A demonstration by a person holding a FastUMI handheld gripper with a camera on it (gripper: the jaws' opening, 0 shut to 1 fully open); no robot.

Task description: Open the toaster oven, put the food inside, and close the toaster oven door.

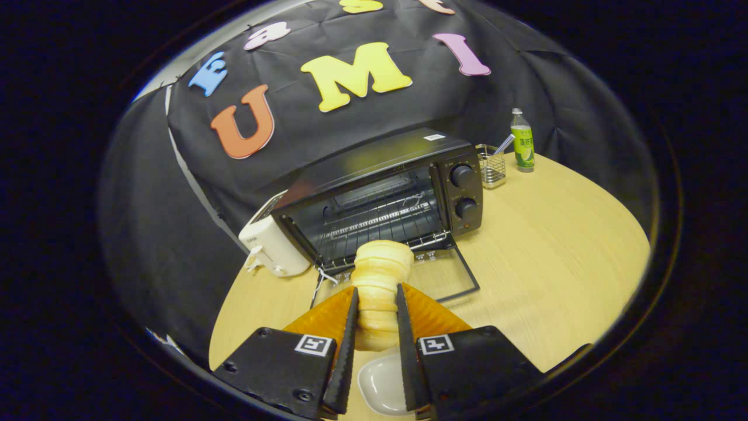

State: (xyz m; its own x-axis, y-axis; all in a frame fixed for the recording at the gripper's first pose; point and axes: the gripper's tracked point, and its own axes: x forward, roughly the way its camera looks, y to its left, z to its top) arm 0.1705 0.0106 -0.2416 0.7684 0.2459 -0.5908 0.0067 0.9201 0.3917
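Note:
A black toaster oven stands on the wooden table with its glass door folded down flat toward me. A wire rack shows inside the cavity. My gripper is shut on a pale ridged bread roll, held between both fingers. The roll's far end pokes out past the fingertips and hangs above the lowered door, just in front of the oven mouth. Two knobs sit on the oven's right panel.
A white toaster stands against the oven's left side. Right of the oven are a wire basket and a green-labelled bottle. A small white dish lies on the table under my fingers.

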